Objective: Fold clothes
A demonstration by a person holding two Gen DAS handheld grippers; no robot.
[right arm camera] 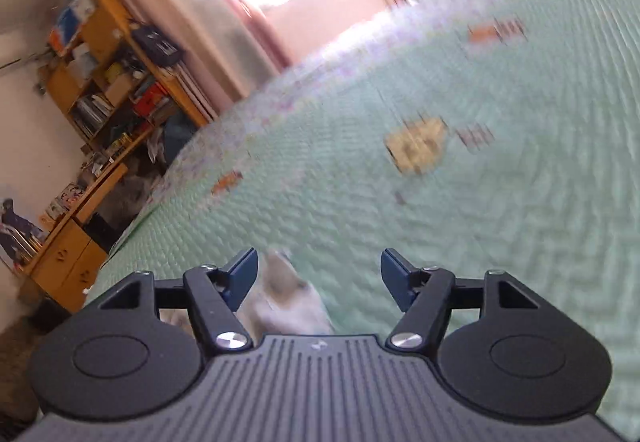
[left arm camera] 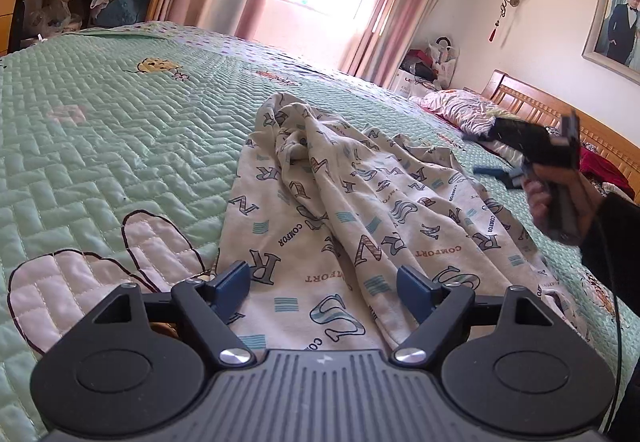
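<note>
Left wrist view shows a big bed [left arm camera: 100,113] with a green quilt, and it takes up most of the room. It is wide and flat, so it is a good place to fold clothes. On the bed lies the cloth [left arm camera: 340,209], a cream piece of clothing with letters printed all over it. It is bunched up in the middle and not flat yet, so I think the folding has hardly begun. The near edge of the cloth lies right by the left gripper [left arm camera: 324,294], which hangs low over it. Its fingers [left arm camera: 234,282] are spread wide and hold nothing; the cloth only lies under the gap between them. To the left of the cloth the quilt is bare, so there is lots of room to pull the cloth out flat that way. On the right side a hand [left arm camera: 548,201] holds the right gripper [left arm camera: 504,175] up above the far edge of the cloth. Behind it are a headboard and some other heaped things, so there is less room there. In the right wrist view the picture is blurry. The right gripper [right arm camera: 318,280] has its fingers apart and pinches nothing. A pale bit of cloth [right arm camera: 288,298] shows low between them.
</note>
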